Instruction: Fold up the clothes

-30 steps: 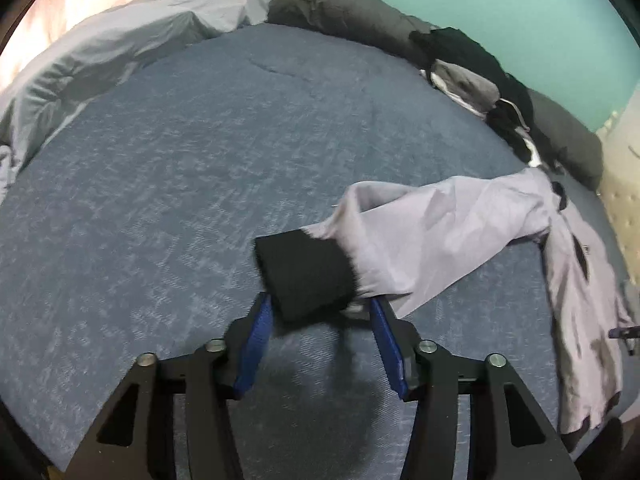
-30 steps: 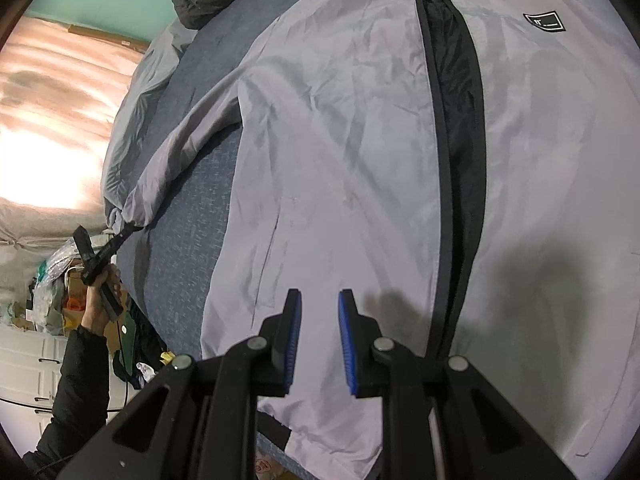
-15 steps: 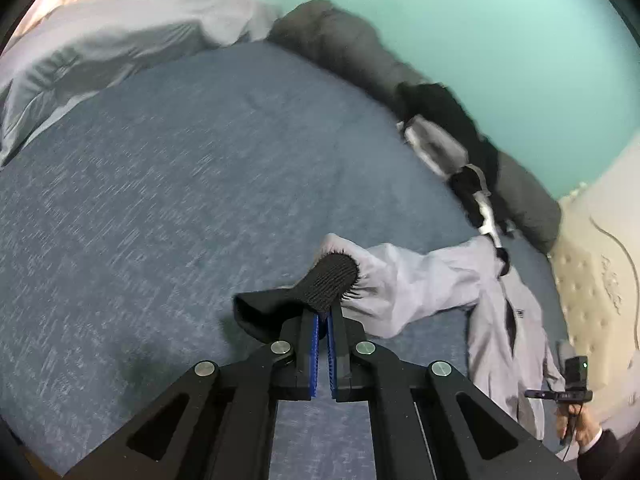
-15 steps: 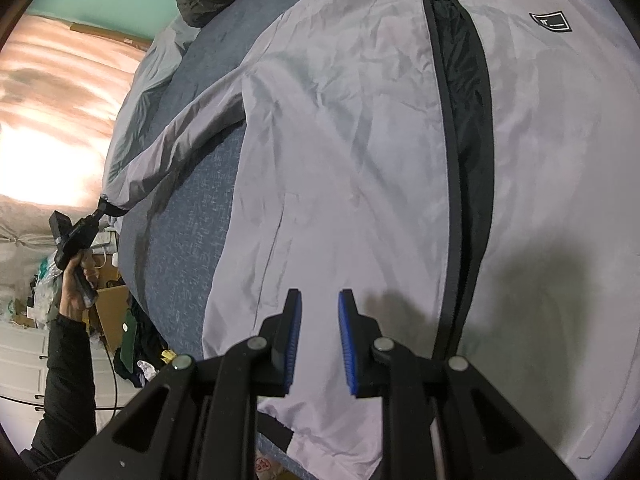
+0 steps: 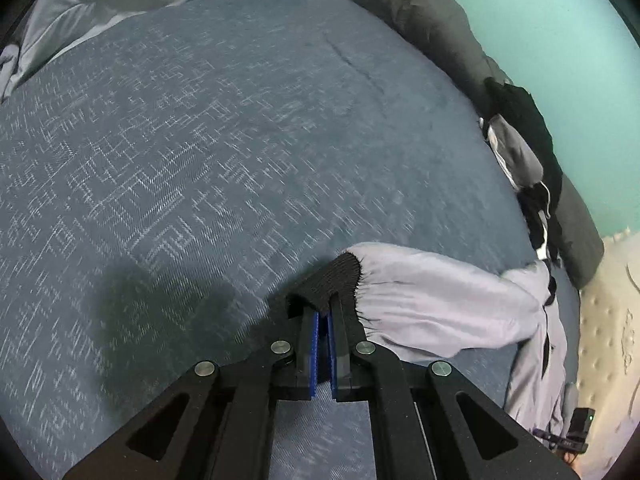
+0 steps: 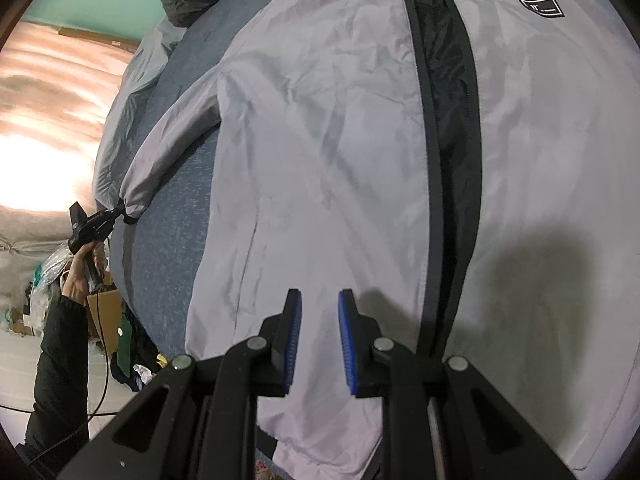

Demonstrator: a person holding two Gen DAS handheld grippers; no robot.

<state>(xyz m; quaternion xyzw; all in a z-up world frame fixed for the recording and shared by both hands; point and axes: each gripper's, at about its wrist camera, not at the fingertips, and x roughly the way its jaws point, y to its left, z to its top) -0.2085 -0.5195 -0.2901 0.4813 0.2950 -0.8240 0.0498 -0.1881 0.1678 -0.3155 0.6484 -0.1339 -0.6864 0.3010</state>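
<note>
- Pinching the black knit cuff (image 5: 334, 280), the left hand-held gripper (image 5: 323, 330) has clenched from wide open and lifted the sleeve (image 5: 432, 304) off the bed (image 5: 200, 140).
- The grey jacket (image 6: 320, 140) lies spread, front up, along the bed's edge; the right hand-held gripper (image 6: 319, 330) hovers released above its hem.
- That sleeve now looks ready to fold inward.

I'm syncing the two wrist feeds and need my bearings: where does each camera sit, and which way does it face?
Left wrist: rides the left gripper, looking across the blue bedspread toward the teal wall; its own fingers pinch the black cuff.
Right wrist: rides the right gripper, looking down on the grey jacket; its open fingers show, as do the person's left hand and sleeve.
Shared: jacket, bedspread, left gripper.
</note>
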